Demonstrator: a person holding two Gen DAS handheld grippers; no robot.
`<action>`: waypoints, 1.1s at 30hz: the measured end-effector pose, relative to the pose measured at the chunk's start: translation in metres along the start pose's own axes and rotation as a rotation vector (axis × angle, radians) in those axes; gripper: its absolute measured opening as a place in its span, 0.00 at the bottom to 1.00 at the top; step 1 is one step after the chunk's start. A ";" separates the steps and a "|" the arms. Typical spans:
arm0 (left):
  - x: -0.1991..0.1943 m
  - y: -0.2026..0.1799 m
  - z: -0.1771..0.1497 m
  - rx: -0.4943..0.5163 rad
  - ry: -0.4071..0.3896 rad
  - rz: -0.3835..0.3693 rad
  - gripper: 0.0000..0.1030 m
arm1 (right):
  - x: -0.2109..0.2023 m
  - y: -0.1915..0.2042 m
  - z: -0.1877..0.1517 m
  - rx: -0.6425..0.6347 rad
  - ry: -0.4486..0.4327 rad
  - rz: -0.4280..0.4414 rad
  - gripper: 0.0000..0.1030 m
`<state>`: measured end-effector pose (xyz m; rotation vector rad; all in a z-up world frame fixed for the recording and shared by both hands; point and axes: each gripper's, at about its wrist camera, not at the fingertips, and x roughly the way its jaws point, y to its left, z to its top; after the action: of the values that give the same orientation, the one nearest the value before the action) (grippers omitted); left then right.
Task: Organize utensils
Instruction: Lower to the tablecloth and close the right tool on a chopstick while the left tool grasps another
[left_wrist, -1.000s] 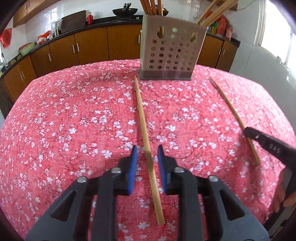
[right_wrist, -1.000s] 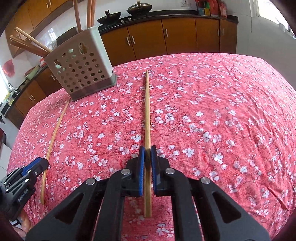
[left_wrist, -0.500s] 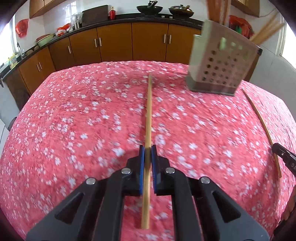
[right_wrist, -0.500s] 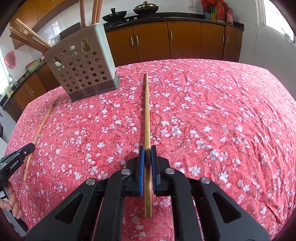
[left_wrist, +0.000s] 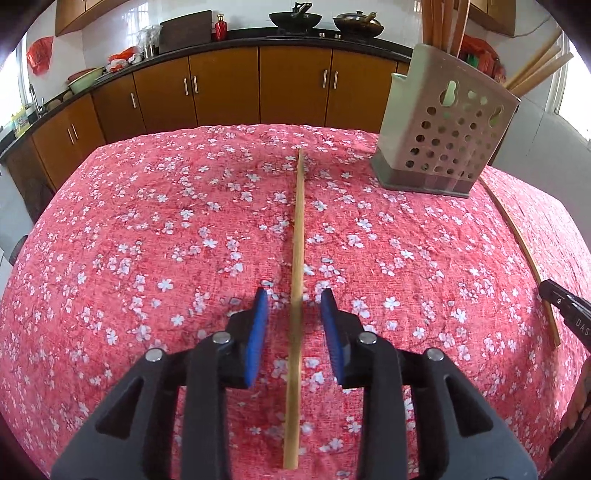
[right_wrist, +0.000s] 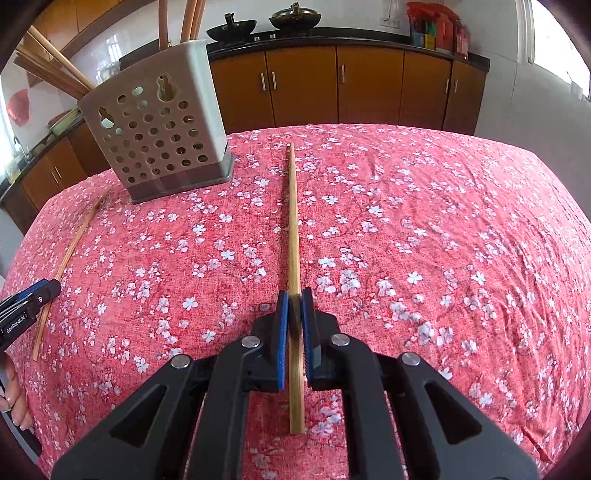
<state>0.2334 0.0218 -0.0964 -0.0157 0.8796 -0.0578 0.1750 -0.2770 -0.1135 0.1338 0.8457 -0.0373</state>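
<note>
A: What is the left gripper (left_wrist: 294, 314) doing?

B: Its blue pads are standing wide apart, straddling a bamboo chopstick (left_wrist: 297, 280) that is lying flat on the red floral tablecloth (left_wrist: 147, 240); neither pad is touching it.

A: And the right gripper (right_wrist: 294, 314)?

B: It is pinching the other chopstick (right_wrist: 293, 229) tight between its pads, the stick running straight ahead over the cloth.

A: Where is the holder sitting?

B: The perforated utensil holder (left_wrist: 443, 129) is standing near the table's far edge, more chopsticks poking out of its top. It is sitting between the two sticks, ahead of both grippers.

A: Any open room?

B: Bare cloth is stretching wide to the left of the left gripper and to the right of the right one, falling away at the rounded table edges toward the brown cabinets (right_wrist: 332, 88).
</note>
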 end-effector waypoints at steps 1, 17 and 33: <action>0.000 0.000 0.000 -0.004 -0.001 -0.004 0.30 | 0.000 -0.001 0.000 -0.001 0.000 0.000 0.08; -0.012 -0.002 -0.007 -0.055 -0.007 -0.056 0.28 | -0.001 0.000 -0.001 0.002 0.000 0.002 0.08; -0.013 -0.007 -0.007 -0.052 0.026 -0.084 0.09 | -0.001 -0.001 0.000 0.006 0.000 0.007 0.08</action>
<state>0.2192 0.0158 -0.0910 -0.1010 0.9060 -0.1139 0.1740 -0.2776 -0.1129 0.1427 0.8457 -0.0333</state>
